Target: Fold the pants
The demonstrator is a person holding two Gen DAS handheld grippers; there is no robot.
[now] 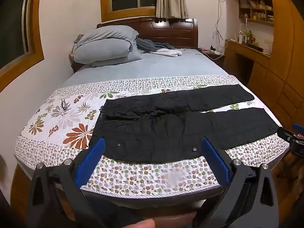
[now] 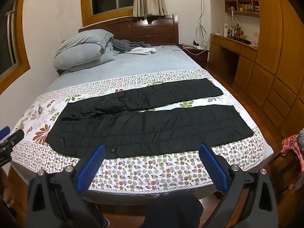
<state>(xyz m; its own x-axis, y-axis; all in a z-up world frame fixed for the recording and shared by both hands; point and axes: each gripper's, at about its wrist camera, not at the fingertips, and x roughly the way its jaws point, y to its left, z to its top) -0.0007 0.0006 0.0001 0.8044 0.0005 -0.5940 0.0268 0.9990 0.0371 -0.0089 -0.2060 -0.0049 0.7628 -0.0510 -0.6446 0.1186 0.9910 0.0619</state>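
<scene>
While the pants (image 1: 171, 125) lie flat and unfolded across the quilt (image 1: 62, 119) at the foot of the bed (image 1: 152, 66), both left gripper (image 1: 153, 152) and right gripper (image 2: 152, 157) hover short of them, fingers spread and empty. Folding looks unstarted; next, likely, each must pinch the near edge and carry that leg over the far one. Pillows (image 2: 81, 51) sit by the headboard, wooden cabinets (image 2: 275, 57) to the right.

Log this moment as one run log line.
stage: pre-grasp | pants: flat, unfolded on quilt | left tool: open | right tool: open
</scene>
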